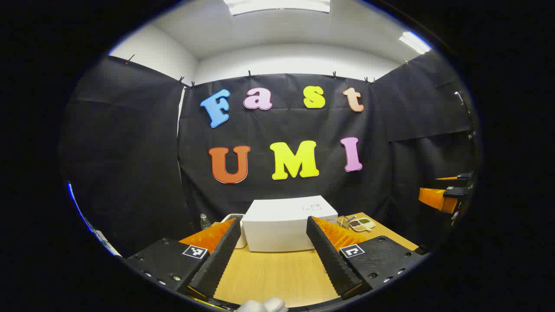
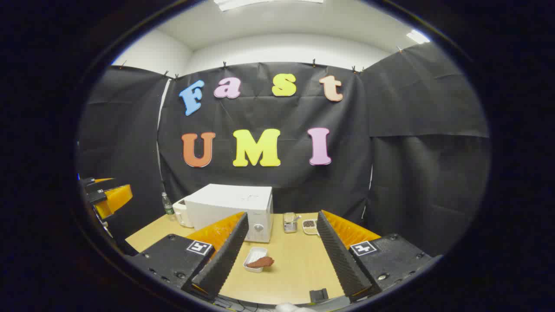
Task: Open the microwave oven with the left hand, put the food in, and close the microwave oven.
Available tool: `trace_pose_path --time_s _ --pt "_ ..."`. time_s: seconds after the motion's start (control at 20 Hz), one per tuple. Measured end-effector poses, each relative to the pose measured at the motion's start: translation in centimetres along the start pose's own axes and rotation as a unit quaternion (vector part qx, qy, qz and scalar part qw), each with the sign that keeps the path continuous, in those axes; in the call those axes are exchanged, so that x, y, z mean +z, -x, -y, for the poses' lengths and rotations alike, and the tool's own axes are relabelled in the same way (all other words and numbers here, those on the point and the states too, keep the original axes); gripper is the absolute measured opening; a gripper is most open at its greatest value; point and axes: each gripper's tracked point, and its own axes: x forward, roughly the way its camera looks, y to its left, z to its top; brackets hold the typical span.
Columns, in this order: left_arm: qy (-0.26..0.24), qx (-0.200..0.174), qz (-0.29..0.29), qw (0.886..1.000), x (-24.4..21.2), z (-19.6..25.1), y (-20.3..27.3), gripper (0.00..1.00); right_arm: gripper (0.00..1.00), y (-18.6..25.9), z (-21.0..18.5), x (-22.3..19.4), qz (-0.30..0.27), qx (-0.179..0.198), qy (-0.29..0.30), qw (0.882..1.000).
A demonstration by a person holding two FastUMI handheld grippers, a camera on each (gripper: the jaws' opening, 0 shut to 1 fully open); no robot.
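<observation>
A white microwave oven [image 1: 284,227] [image 2: 234,208] stands with its door closed at the back of the wooden table [image 1: 277,273]. A small white tray holding a brown piece of food [image 2: 259,261] lies on the table in front of the oven. My left gripper [image 1: 274,255] is open, held above the near part of the table and facing the oven, nothing between its fingers. My right gripper [image 2: 282,251] is open too, with the food tray on the table beyond its fingers. The other gripper [image 2: 106,195] shows at the far left of the right gripper view.
A white appliance [image 2: 182,212] and a small bottle [image 2: 167,203] stand left of the oven. A metal holder [image 2: 289,222] and a divided dish of condiments [image 1: 362,223] sit to its right. A small dark object [image 2: 318,295] lies near the table's front edge.
</observation>
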Motion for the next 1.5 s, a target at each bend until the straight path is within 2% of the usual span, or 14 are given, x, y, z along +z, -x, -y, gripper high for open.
trace_pose_path --time_s 0.05,0.1,0.25,0.4,0.65,0.7,0.75,0.95,1.0,1.15,1.2,1.3,1.45,1.5 --pt "0.003 0.005 0.002 1.0 0.2 -0.5 -0.1 0.95 1.0 0.0 -0.2 0.1 0.0 0.001 0.001 1.0" --pt "0.006 0.005 0.004 1.0 0.3 -0.7 -0.2 0.95 0.95 0.0 -0.4 0.1 -0.001 0.003 0.003 1.0" --pt "0.011 0.013 0.003 1.0 0.4 -1.6 -0.5 0.95 1.0 -0.3 -0.5 0.8 0.005 -0.001 0.004 1.0" --pt "0.008 0.02 0.0 1.0 0.3 -2.3 -1.4 0.95 0.95 -1.1 -0.7 0.9 0.003 0.0 0.004 1.0" --pt "0.009 0.027 0.0 1.0 -0.2 -2.3 -3.1 0.95 0.96 -2.8 -0.4 1.1 0.001 0.002 0.001 1.0" --pt "0.004 0.029 -0.003 1.0 -0.6 -2.2 -3.7 0.95 1.0 -3.1 -0.2 1.1 -0.002 0.003 -0.002 1.0" --pt "0.001 0.031 -0.006 0.999 -1.1 -2.0 -4.2 0.95 0.96 -3.5 -0.2 1.0 -0.003 0.007 -0.005 1.0" --pt "0.002 0.02 -0.011 1.0 -3.3 1.0 -7.2 0.95 0.96 -5.3 1.2 1.6 -0.002 0.005 -0.008 1.0" --pt "0.003 0.018 -0.011 1.0 -4.0 1.9 -8.0 0.95 1.0 -5.7 1.7 1.7 -0.003 0.005 -0.008 1.0" --pt "0.008 -0.008 -0.021 1.0 -7.1 6.3 -11.1 0.95 0.95 -7.4 3.3 2.4 -0.005 0.004 0.0 1.0" --pt "0.012 -0.02 -0.027 0.999 -8.3 7.7 -12.1 0.95 1.0 -8.0 3.9 2.4 -0.007 0.003 0.002 1.0" --pt "0.022 -0.037 -0.028 0.999 -10.1 10.3 -14.4 0.95 1.0 -9.2 4.8 2.5 -0.011 0.004 0.004 1.0" --pt "0.023 -0.049 -0.021 0.998 -13.1 13.3 -18.3 0.95 0.95 -10.7 6.5 2.1 -0.021 0.0 0.013 1.0" --pt "0.023 -0.05 -0.026 0.998 -14.1 14.0 -19.9 0.95 1.0 -11.2 6.9 1.7 -0.027 -0.001 0.014 1.0"
